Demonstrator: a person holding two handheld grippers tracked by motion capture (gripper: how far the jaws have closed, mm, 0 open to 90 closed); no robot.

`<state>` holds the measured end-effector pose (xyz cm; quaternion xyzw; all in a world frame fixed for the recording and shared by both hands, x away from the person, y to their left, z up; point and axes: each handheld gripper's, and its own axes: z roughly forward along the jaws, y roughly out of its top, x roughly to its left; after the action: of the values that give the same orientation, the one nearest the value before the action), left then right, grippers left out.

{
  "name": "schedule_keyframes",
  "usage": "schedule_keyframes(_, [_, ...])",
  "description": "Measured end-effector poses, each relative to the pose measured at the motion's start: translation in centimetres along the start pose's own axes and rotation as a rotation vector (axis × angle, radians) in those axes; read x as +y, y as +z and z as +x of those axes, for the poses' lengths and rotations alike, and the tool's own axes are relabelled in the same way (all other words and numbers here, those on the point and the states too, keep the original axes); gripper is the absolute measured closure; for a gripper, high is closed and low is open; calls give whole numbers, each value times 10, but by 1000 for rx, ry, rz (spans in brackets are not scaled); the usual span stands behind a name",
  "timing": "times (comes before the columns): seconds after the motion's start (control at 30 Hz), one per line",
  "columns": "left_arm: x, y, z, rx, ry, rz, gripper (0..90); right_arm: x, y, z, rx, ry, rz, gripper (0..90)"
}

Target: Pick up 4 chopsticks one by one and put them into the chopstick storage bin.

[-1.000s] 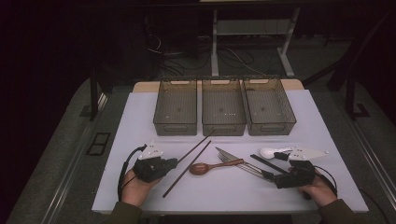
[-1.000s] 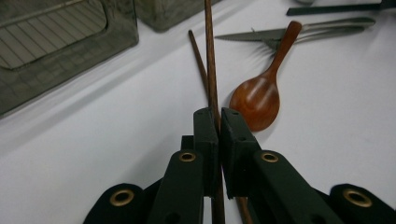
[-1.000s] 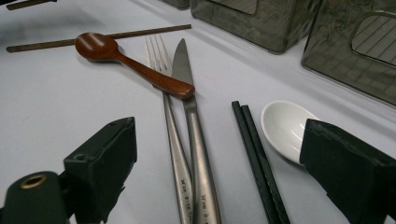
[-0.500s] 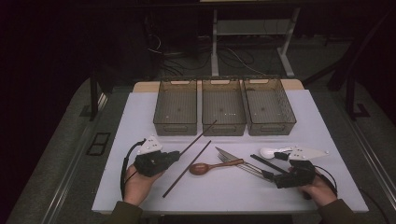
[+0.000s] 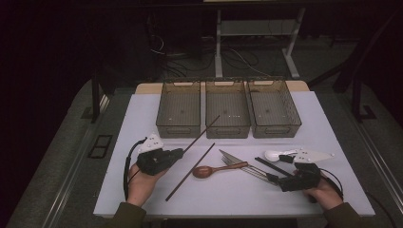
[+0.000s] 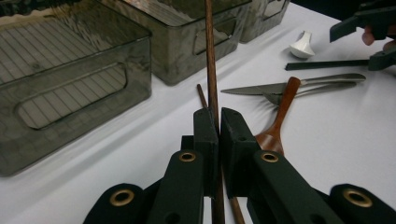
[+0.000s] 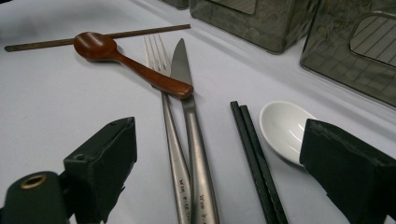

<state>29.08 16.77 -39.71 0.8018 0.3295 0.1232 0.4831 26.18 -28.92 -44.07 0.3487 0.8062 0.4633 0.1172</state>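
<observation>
The left tool [image 5: 179,152] is clamped tight on a brown wooden chopstick [image 5: 202,134], its two black jaws pressed against the stick from either side with no gap to spare (the left gripper view looks straight along them). The held chopstick rises off the bench [image 5: 142,114] at a slant, its far tip reaching over the front wall of the middle bin [image 5: 227,110], one of three smoky clear bins in a row at the back. Its mate, the second wooden chopstick [image 5: 190,171], lies flat on the white cover just beside the left tool, running diagonally toward the near edge. Near its upper end lies a wooden spoon [image 5: 216,169], whose handle rests across a steel fork [image 7: 169,130] and a steel knife [image 7: 189,116] lying side by side. The right tool [image 7: 219,172] stands wide open and holds nothing, low over the handles of the fork and knife. Between its jaws in the right gripper view lie a pair of black chopsticks [image 7: 256,161], and a white ceramic spoon [image 7: 282,128] sits just beside its right jaw.
</observation>
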Motion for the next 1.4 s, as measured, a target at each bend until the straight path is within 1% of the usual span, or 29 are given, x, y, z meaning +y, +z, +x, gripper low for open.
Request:
schedule_keyframes(0.23, [8,1,5,18,-1,-28,845,0,-2,0,1,-1,-5,108])
schedule_keyframes(0.43, [14,4,11,25,-2,-48,845,0,-2,-1,-4,3,-6,108])
schedule_keyframes(0.73, [29,9,22,55,8,-84,844,1,-3,-1,4,4,-12,108])
schedule_keyframes(0.87, [36,14,28,60,5,-102,845,1,-2,0,1,1,-14,108])
schedule_keyframes(1.03, [43,22,35,66,18,-105,845,1,-3,0,6,1,-6,108])
schedule_keyframes(1.27, [52,34,44,70,16,-117,844,1,-3,0,7,2,-10,108])
schedule_keyframes(1.4, [58,41,50,85,19,-123,845,1,-4,-1,4,9,-11,108])
